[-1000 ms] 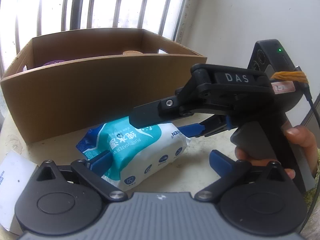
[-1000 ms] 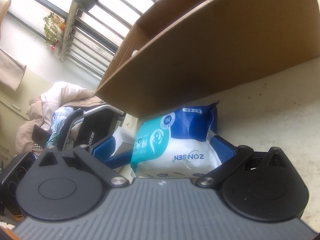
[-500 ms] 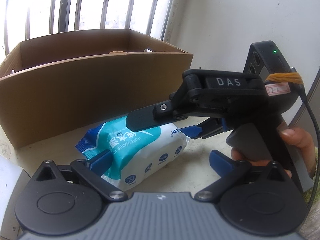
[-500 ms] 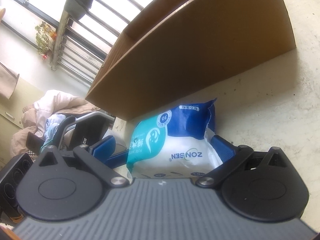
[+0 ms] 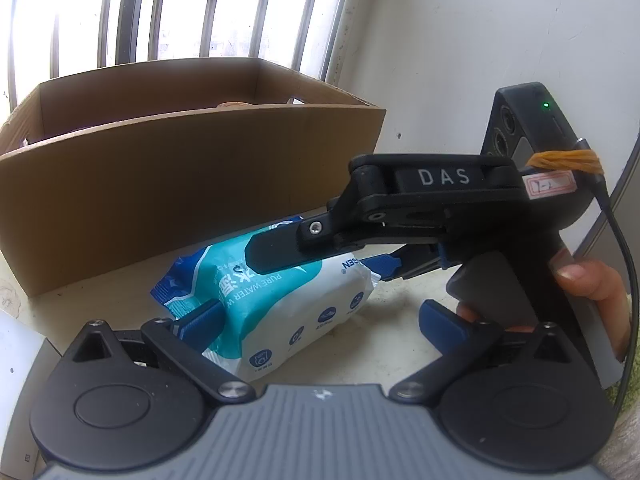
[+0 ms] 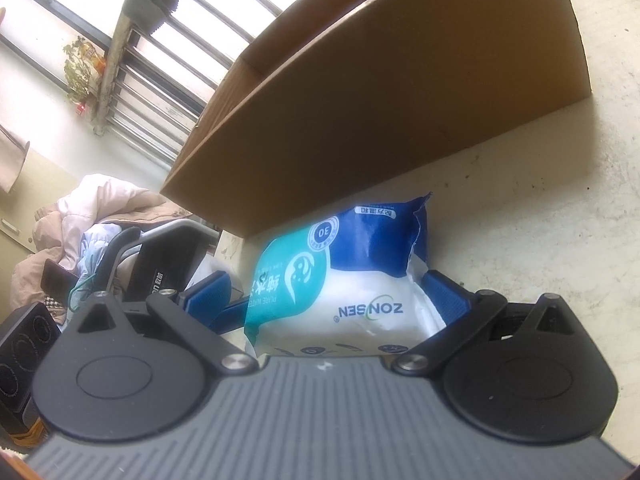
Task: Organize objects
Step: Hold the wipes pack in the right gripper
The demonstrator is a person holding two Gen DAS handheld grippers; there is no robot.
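On the pale desk (image 5: 360, 344), just in front of the cardboard box (image 5: 192, 184), lies a pack of wet wipes (image 5: 280, 300); the right hand-held gripper (image 6: 336, 292) has its blue fingers (image 6: 444, 292) pressed on the pack's two sides, gripping it. The left hand-held gripper (image 5: 320, 316) is spread wide; one finger (image 5: 200, 316) touches the pack, the other stands clear.

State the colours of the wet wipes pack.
Teal, blue and white wet wipes pack; clearest in the right wrist view.
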